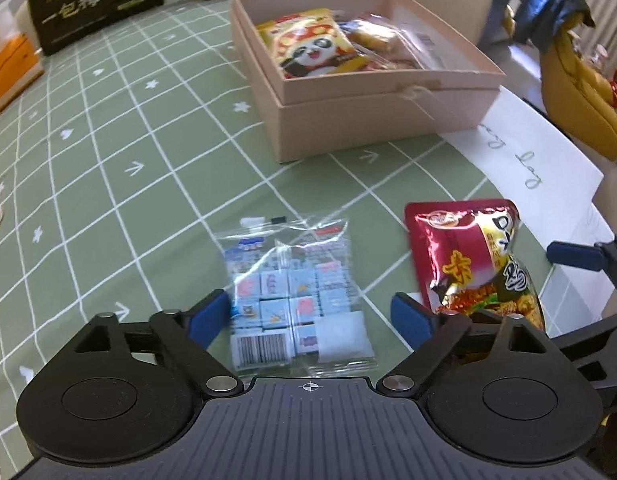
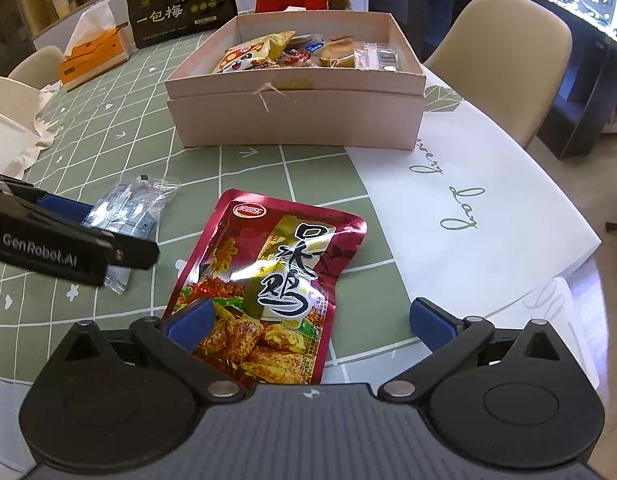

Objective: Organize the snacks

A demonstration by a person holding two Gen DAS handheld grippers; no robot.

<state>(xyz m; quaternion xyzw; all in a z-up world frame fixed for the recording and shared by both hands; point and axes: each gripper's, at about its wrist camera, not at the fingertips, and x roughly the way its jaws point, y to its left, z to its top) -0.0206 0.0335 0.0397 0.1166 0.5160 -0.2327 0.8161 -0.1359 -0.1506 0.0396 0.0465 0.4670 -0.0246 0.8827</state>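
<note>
Both tongs angle steeply down, spread wide: left tongs [image 1: 312,316] over clear packet [image 1: 296,292], right tongs [image 2: 312,322] over red pouch [image 2: 268,280].

My left tongs [image 1: 312,316] and right tongs [image 2: 310,324] look alike: a dark grey ribbed body with a small white crosshair mark at its front edge, flanked by two black rounded housings with raised discs. Black link arms on silver pivot pins carry blue pads [image 1: 207,316] at the tips. Seen from the right wrist, the side of my left tongs bears white "GenRobot.AI" lettering and a small screw.
</note>
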